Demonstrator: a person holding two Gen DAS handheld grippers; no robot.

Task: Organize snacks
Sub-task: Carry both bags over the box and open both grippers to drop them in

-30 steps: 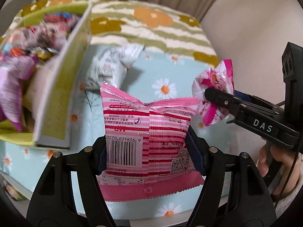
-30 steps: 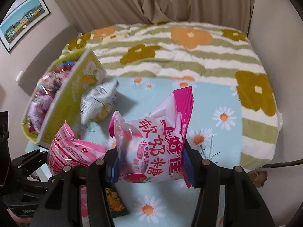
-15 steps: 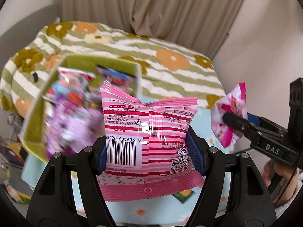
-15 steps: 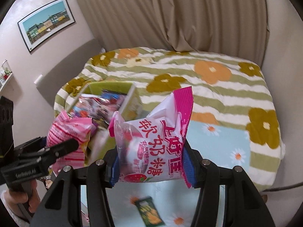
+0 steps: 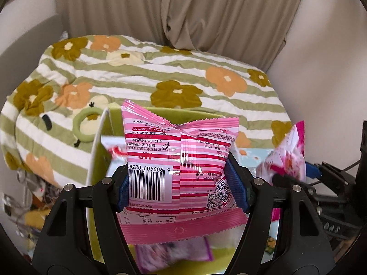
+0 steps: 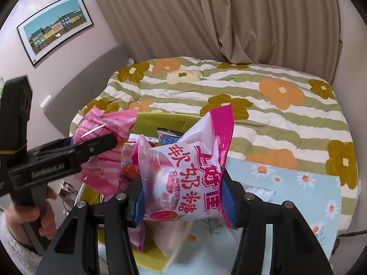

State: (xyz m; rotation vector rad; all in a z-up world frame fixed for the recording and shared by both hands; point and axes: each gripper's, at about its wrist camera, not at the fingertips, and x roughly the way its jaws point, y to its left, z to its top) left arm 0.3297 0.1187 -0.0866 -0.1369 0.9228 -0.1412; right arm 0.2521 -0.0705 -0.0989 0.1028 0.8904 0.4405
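The left hand-held gripper clamps a pink striped packet printed "oishi.com.cn". The right hand-held gripper clamps a white-and-pink strawberry candy bag. Both hang above the green snack box on the bed.

Two grippers are showing: left gripper, right gripper. Each is gripping one pink snack bag: striped bag, strawberry bag. One green box is sitting below them, several packets inside.
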